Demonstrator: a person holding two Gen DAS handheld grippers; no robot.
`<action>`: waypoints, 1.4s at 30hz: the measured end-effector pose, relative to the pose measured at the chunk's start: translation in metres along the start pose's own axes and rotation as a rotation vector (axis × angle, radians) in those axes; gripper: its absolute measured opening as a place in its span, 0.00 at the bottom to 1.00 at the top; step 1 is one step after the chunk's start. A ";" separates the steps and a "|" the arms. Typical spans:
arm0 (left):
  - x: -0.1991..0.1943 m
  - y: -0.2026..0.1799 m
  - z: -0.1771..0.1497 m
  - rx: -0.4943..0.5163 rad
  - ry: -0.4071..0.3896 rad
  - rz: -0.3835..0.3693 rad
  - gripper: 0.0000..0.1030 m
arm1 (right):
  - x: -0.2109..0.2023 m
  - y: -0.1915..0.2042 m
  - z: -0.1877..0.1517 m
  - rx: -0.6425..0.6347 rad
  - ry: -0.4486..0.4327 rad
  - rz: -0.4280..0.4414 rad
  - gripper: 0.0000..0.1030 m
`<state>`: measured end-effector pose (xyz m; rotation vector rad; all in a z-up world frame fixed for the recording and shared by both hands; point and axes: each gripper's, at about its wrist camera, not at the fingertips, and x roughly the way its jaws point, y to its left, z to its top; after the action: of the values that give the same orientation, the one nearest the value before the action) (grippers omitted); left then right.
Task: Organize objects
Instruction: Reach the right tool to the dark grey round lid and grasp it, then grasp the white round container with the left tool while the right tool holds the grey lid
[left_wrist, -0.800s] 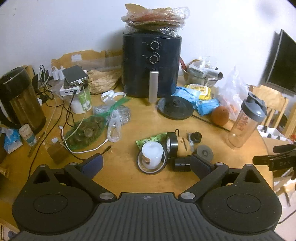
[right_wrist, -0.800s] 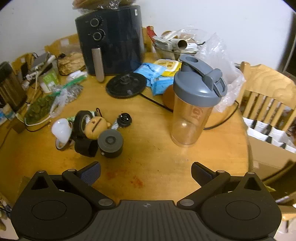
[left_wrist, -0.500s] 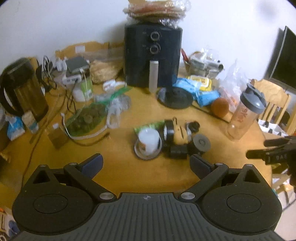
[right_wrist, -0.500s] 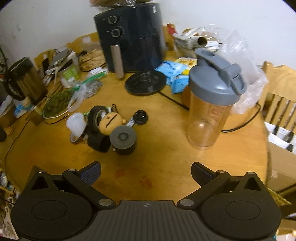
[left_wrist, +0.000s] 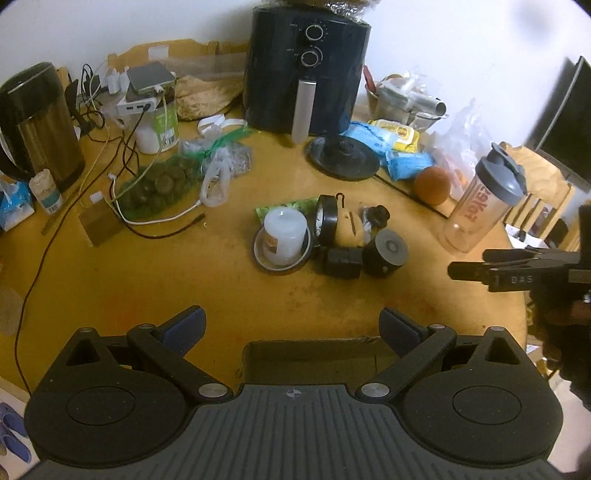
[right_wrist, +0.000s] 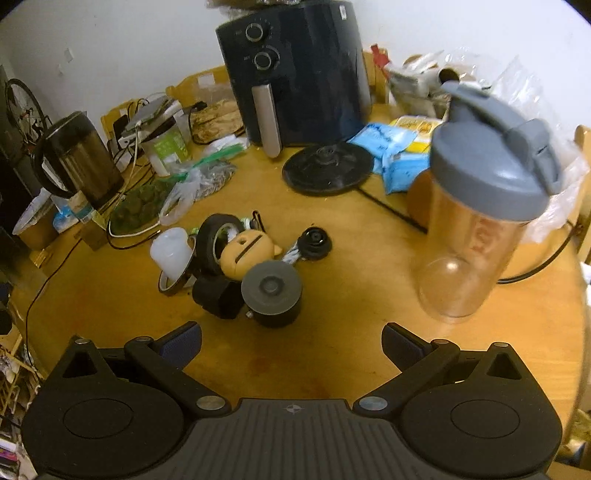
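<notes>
A cluster of small items lies mid-table: a white jar (left_wrist: 284, 234) on a tape ring, a black tape roll (left_wrist: 327, 218), a tan figurine (left_wrist: 349, 227), a grey-topped black cylinder (left_wrist: 386, 252), a black cube (left_wrist: 341, 262) and a black knob (left_wrist: 376, 214). The same cluster shows in the right wrist view around the cylinder (right_wrist: 271, 291). A clear shaker bottle (right_wrist: 476, 229) with a grey lid stands right. My left gripper (left_wrist: 291, 325) is open and empty, near the table's front edge. My right gripper (right_wrist: 291, 341) is open and empty, short of the cylinder.
A black air fryer (left_wrist: 308, 70) stands at the back, a kettle base (left_wrist: 341, 157) and an orange (left_wrist: 432, 180) before it. A steel kettle (left_wrist: 37, 122), cables, bags of food and chargers crowd the left. A wooden chair (left_wrist: 543, 192) is right.
Both grippers have drawn back and risen from the table. The left view now shows the table's front edge; the right view has swung left, with the shaker bottle closer on its right.
</notes>
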<state>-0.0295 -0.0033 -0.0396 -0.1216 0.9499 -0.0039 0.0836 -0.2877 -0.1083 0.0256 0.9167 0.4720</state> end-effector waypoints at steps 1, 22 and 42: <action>0.001 0.001 0.000 0.002 0.000 -0.003 0.99 | 0.004 0.001 0.000 -0.002 0.007 0.005 1.00; 0.034 0.039 0.033 0.107 -0.006 -0.093 0.99 | 0.073 0.016 0.019 0.040 0.002 -0.040 0.82; 0.058 0.070 0.038 0.072 0.052 -0.157 0.99 | 0.113 0.030 0.029 -0.026 0.070 -0.081 0.59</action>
<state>0.0320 0.0665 -0.0723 -0.1297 0.9887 -0.1862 0.1522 -0.2097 -0.1698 -0.0515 0.9760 0.4116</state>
